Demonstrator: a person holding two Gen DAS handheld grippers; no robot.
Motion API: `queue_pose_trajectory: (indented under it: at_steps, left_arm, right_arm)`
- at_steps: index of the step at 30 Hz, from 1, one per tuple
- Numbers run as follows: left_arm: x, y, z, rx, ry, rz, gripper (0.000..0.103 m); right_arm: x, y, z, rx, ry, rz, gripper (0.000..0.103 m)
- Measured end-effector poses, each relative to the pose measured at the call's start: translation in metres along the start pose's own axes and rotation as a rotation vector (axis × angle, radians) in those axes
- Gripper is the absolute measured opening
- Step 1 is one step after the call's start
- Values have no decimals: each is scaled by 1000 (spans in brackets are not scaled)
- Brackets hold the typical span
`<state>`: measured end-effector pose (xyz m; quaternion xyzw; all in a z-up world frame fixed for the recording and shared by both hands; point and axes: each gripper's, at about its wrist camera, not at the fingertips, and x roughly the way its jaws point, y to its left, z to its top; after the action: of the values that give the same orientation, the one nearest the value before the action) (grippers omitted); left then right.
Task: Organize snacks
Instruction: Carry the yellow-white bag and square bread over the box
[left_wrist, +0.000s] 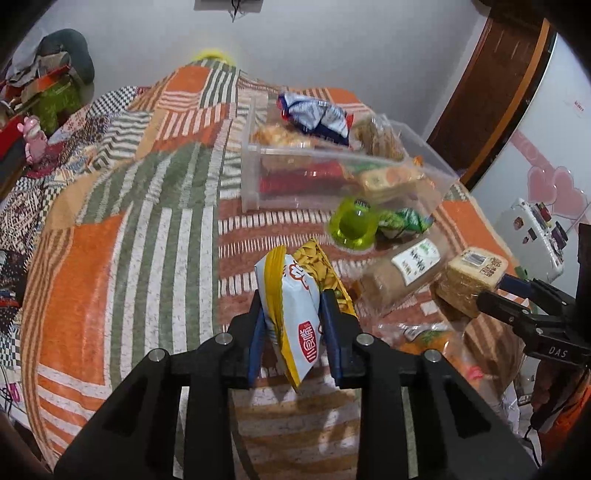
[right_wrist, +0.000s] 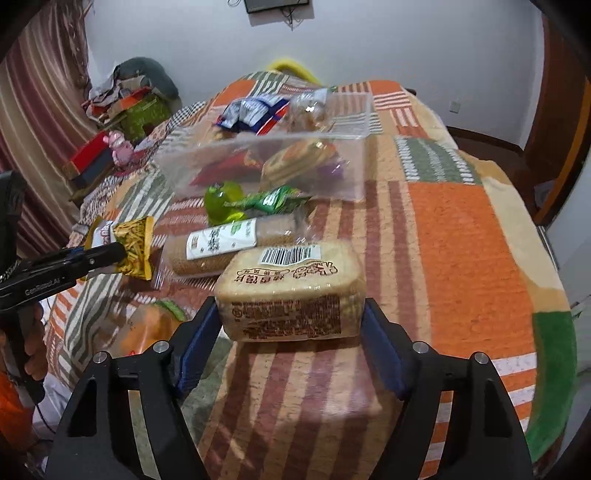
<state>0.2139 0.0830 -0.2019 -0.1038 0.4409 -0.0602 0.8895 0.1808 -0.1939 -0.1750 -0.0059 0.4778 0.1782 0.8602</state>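
Clear bin (left_wrist: 255, 177), upper centre, holds mixed snacks; left gripper (left_wrist: 293, 317) clamps chip bag (left_wrist: 295, 306), right gripper (right_wrist: 290, 317) clamps bread pack (right_wrist: 291, 291).

On the bed (right_wrist: 461, 229) a bin (right_wrist: 354, 177) stands toward 12 o'clock in the right wrist view, with several snack packs inside it. Just before the bin lie a cup (right_wrist: 221, 203) and, touching it at 3 o'clock, a small packet (right_wrist: 273, 199). Nearer still lies a cracker sleeve (right_wrist: 225, 243). A wrapped block (right_wrist: 291, 291) sits between the right gripper's (right_wrist: 291, 332) fingers, before the sleeve. At 9 o'clock, the left gripper (right_wrist: 107, 254) grips a chip bag (right_wrist: 133, 240) above the bed. A loose bag (right_wrist: 151, 325) lies at 7 o'clock of the block.
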Motion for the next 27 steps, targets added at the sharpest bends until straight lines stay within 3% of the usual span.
queue_pose_trajectory:
  at_steps: [16,27]
  left_arm:
    - [-22,-25,58,71,-137,-2,29]
    - [6,-45,101,123,-152,-19,29]
  right_arm:
    - [-30,-11,40,1,-150,-32,72]
    - [-15,-6,79,-18,-217,-28,72]
